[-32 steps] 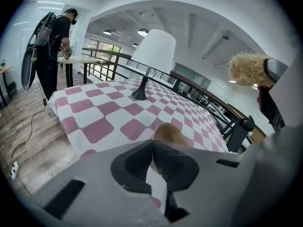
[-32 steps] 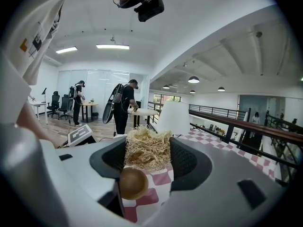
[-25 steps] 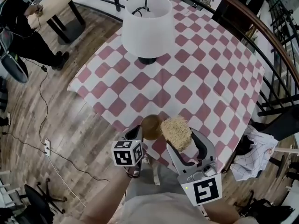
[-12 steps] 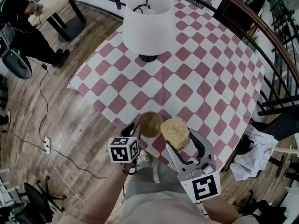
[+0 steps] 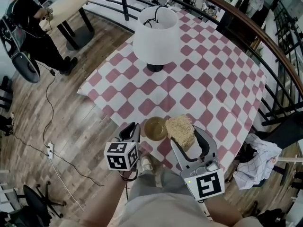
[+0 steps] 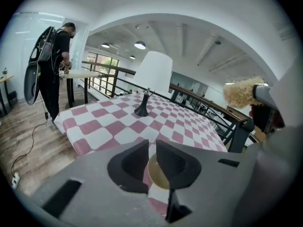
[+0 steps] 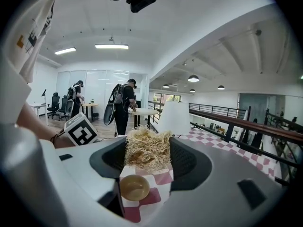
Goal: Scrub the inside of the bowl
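Observation:
A small tan bowl (image 5: pixel 155 128) stands upright on the pink-and-white checked tablecloth (image 5: pixel 199 79), close to the table's near edge. My left gripper (image 5: pixel 134 127) is just left of the bowl, its jaws closed with nothing between them. In the left gripper view the bowl (image 6: pixel 157 174) shows low behind the closed left gripper (image 6: pixel 150 148). My right gripper (image 5: pixel 185 135) is shut on a straw-coloured fibre scrubber (image 5: pixel 180 130), held just right of the bowl and above the cloth. The right gripper view shows the scrubber (image 7: pixel 147 148) between the jaws, with the bowl (image 7: pixel 134 187) below it.
A lamp with a white shade (image 5: pixel 156 37) stands further back on the table. A dark railing (image 5: pixel 265 46) curves round the far and right sides. A person (image 5: pixel 33 27) stands by a round table at the far left. Cables (image 5: pixel 47 126) and a crumpled cloth (image 5: pixel 255 157) lie on the wooden floor.
The bowl was tilted against the left gripper's tip a second ago; it now sits upright on the cloth, with the left gripper drawn slightly back. The scrubber has stayed beside the bowl.

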`<state>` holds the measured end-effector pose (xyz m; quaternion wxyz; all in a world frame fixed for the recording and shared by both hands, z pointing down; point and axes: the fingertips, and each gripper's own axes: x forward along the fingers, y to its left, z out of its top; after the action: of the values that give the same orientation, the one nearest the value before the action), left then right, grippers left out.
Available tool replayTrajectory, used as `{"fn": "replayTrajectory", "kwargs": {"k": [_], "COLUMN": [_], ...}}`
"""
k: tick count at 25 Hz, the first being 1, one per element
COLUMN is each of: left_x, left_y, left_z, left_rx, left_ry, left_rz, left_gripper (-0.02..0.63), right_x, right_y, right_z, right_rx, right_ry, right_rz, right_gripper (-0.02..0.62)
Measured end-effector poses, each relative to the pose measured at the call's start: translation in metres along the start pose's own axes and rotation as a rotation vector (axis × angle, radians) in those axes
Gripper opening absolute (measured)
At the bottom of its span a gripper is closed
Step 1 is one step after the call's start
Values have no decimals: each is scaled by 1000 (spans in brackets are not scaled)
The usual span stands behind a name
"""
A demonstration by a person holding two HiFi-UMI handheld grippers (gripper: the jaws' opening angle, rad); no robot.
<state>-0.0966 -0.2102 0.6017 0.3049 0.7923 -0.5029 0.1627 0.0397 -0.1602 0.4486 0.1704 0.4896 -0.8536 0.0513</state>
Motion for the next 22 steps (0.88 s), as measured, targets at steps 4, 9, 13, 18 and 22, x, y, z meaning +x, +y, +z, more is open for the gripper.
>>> {"fn": "replayTrajectory", "kwargs": {"k": [4,9,13,18,22], "left_x": [-33,-88,-134,-174,-193], "left_y": [-17,-37,-49,-71,-83], "left_z": [47,104,140,160,158], "left_rx": [79,222,300,402,410], "left_ry": [-105,-312,-458,-556,-578], "left_rz": [-11,33,64,103,92], "left_gripper": [40,23,18,15,15], "right_x": [-8,-22,-32,-47,-60], "right_y": [0,2,-2,-2,6], "right_z": [24,52,78,104,123], "right_rx": [-18,-36,-64,-86,-110], "right_ry": [-47,-128,-206,-257,-298], "right_rz": [-7,-21,-35,-44,-35], "right_gripper": [249,249,249,249,249]}}
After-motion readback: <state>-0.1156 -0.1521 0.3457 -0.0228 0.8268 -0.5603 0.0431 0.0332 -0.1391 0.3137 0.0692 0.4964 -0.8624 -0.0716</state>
